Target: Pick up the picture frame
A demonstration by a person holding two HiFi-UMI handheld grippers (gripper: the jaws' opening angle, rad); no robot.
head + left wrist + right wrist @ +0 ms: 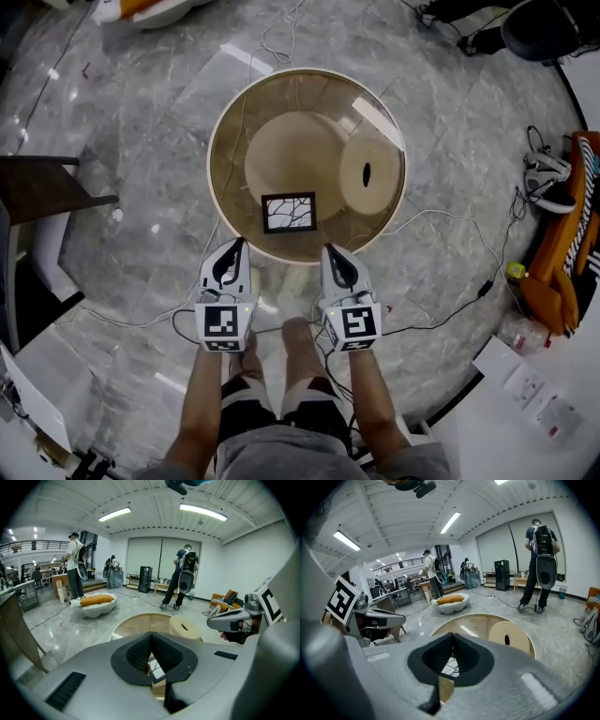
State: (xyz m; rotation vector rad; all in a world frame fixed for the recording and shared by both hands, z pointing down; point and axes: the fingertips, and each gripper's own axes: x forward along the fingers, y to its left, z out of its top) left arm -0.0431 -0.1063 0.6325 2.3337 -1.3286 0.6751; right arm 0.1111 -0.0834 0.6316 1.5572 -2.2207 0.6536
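A small black picture frame (289, 213) with a white cracked-line print lies flat near the front edge of a round glass-topped table (217, 141). My left gripper (236, 246) hovers just short of the table's rim, to the frame's lower left, with its jaws shut on nothing. My right gripper (328, 251) is level with it, at the frame's lower right, and is also shut and empty. In the left gripper view the closed jaws (151, 641) leave only a sliver of the frame (158, 670) showing below them. The right gripper view shows its shut jaws (453, 644) over the frame (451, 667).
Under the glass sit a wooden cone base and a round wooden disc with a slot (369, 173). Cables trail over the marble floor. A dark chair (42, 187) stands at left, orange equipment (562, 262) at right. A white beanbag (96, 604) and several standing people are beyond the table.
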